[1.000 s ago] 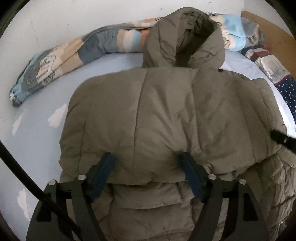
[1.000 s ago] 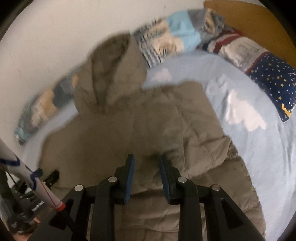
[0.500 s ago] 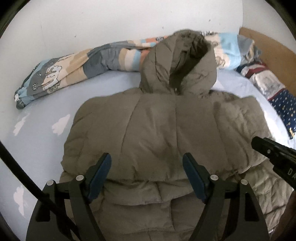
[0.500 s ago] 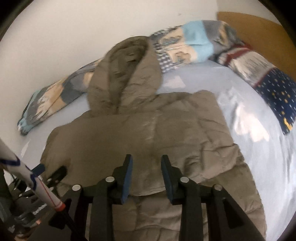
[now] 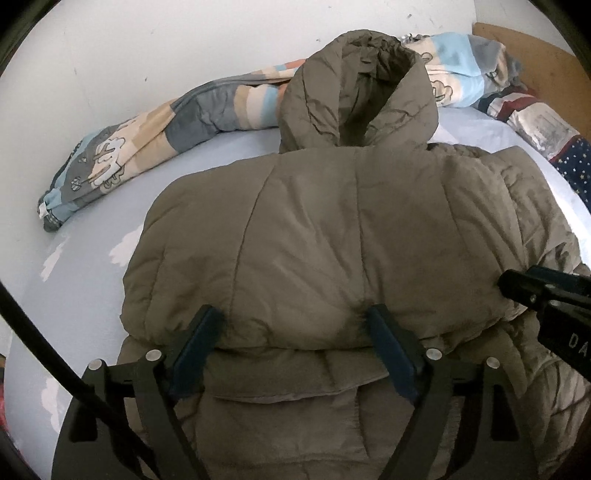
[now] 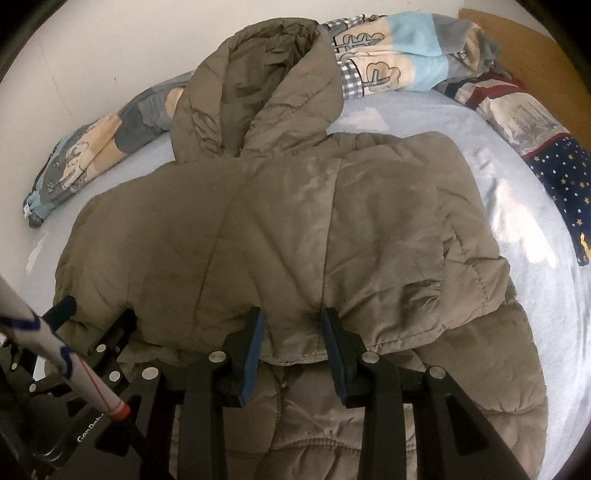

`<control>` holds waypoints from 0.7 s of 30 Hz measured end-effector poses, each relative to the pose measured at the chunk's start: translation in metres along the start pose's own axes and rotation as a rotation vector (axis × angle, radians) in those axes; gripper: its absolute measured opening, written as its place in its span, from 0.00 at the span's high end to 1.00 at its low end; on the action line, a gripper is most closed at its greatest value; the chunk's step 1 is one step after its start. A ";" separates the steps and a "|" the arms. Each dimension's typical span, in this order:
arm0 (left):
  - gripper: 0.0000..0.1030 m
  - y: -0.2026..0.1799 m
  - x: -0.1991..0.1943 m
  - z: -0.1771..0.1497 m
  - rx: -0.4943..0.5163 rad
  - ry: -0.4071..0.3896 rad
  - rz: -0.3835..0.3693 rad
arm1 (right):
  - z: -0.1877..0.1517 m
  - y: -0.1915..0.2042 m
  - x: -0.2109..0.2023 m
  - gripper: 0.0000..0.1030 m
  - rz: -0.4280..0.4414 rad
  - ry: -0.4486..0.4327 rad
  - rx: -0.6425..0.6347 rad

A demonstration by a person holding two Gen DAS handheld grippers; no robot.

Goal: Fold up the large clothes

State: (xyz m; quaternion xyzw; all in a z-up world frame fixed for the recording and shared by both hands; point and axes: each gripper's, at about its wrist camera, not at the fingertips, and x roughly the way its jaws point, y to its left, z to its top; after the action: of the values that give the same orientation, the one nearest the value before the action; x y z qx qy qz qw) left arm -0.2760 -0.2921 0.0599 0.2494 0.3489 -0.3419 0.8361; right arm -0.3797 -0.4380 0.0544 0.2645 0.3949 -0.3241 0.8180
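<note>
An olive puffer jacket [image 5: 332, 229] with a hood [image 5: 354, 88] lies on the light blue bed sheet [image 5: 81, 295], its sides folded over the body; it also shows in the right wrist view [image 6: 295, 229]. My left gripper [image 5: 295, 325] is open wide, its blue pads pressing against the folded edge near the jacket's lower middle. My right gripper [image 6: 293, 325] is open with a narrower gap, its pads against the folded edge a little to the right. The right gripper's tip shows in the left wrist view [image 5: 532, 288].
A rolled patchwork blanket [image 5: 155, 147] lies along the white wall behind the jacket. A striped cloth and a navy starred pillow [image 6: 561, 177] lie at the far right by a wooden headboard [image 6: 517, 33]. A cable [image 5: 44, 354] crosses the left wrist view.
Both grippers have moved forward and down onto the jacket's folded edge after a brief pull back. The jacket lies as before.
</note>
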 end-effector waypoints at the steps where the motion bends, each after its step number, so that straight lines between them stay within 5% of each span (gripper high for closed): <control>1: 0.16 0.001 0.000 -0.001 -0.003 -0.001 -0.001 | 0.000 0.000 0.001 0.65 -0.002 0.002 -0.002; 21: 0.09 0.005 0.007 -0.005 -0.021 0.007 -0.003 | -0.001 0.006 0.008 0.65 -0.024 0.010 -0.016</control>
State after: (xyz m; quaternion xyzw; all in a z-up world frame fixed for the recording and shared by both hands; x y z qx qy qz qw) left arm -0.2708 -0.2882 0.0524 0.2413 0.3556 -0.3389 0.8369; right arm -0.3724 -0.4362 0.0488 0.2548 0.4046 -0.3292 0.8143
